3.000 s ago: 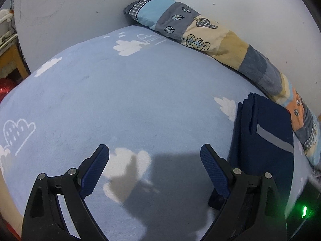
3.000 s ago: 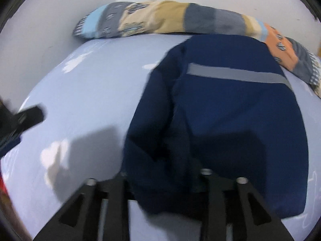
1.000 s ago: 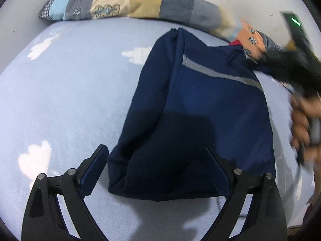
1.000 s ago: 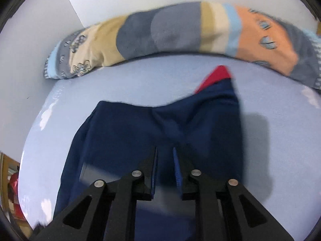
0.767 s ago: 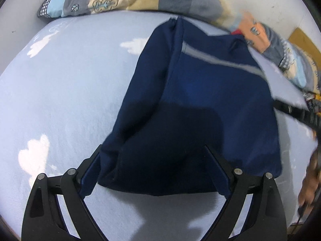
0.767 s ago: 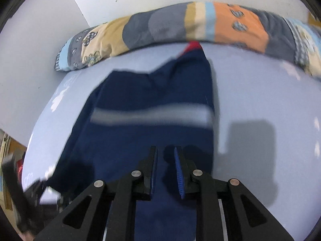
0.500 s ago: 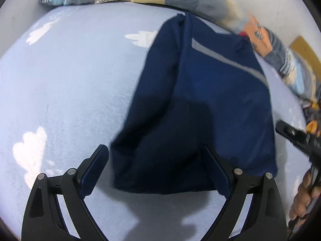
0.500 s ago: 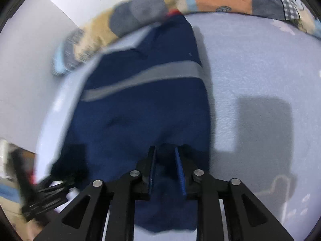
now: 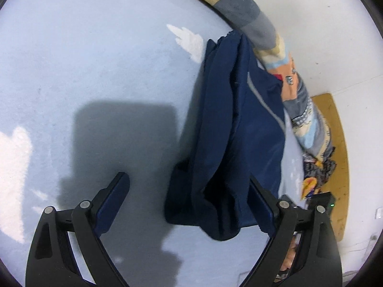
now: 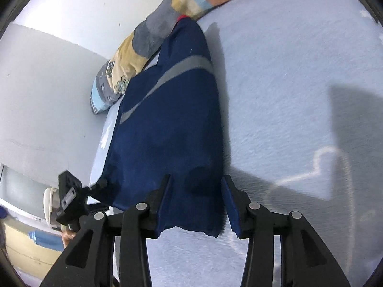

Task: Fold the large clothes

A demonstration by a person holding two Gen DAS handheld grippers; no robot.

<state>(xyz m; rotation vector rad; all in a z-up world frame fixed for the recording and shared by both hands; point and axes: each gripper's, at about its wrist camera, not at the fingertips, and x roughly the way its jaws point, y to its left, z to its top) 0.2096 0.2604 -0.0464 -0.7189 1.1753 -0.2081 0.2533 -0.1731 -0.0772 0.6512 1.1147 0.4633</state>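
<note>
On the bed sheet (image 10: 287, 95), folded garment (image 10: 172, 119) stretches toward pillow (image 10: 153, 35).

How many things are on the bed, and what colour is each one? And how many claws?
Dark blue folded garment: 1
Patchwork pillow of many colours: 1
Black claws: 2, the left claw and the right claw, which is opening over the garment's edge
Total: 4

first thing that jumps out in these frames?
The folded navy garment with a grey stripe, lying on the pale blue cloud-print bedspread with its far end against the long patchwork pillow by the wall. The right hand-held gripper is opening, its jaws straddling the garment's near edge; the left hand-held gripper stands open at another corner.
</note>
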